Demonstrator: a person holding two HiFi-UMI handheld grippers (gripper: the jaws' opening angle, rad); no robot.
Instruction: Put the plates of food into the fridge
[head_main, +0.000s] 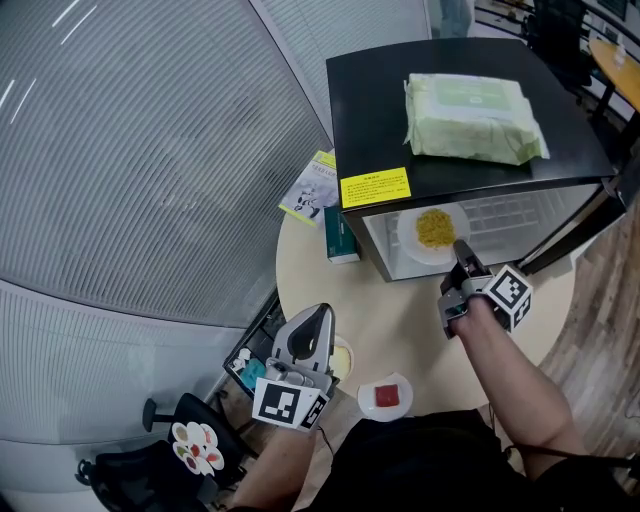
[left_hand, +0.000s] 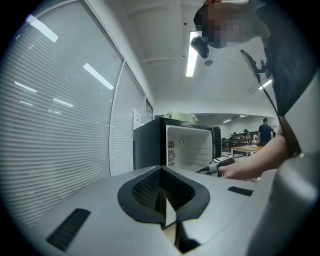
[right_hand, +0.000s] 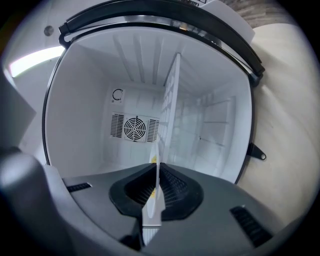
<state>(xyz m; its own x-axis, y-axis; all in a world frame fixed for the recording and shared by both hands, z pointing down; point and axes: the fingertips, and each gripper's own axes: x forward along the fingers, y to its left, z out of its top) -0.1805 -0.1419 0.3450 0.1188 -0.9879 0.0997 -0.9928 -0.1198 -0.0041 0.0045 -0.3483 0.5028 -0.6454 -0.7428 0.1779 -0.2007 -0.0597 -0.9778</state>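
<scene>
Fridge (head_main: 470, 110) sits on the far side of the round worktop (head_main: 420, 330), door (head_main: 575, 232) swung open at its right. Right gripper (head_main: 462, 250) jaws are pinching the rim of the yellow-food plate (head_main: 432, 232), which is at the fridge mouth. Left gripper (head_main: 318, 315) jaws are pressed together, nothing between them.

Near edge: red-food plate (head_main: 385, 397), plus another plate (head_main: 343, 358) partly under the left gripper. Teal box (head_main: 340, 236) stands against the fridge's left side, leaflet (head_main: 312, 187) at the far-left edge. Green wipes pack (head_main: 472, 117) lies on the fridge top. Print on the yellow label (head_main: 375, 186) is too small to read.
</scene>
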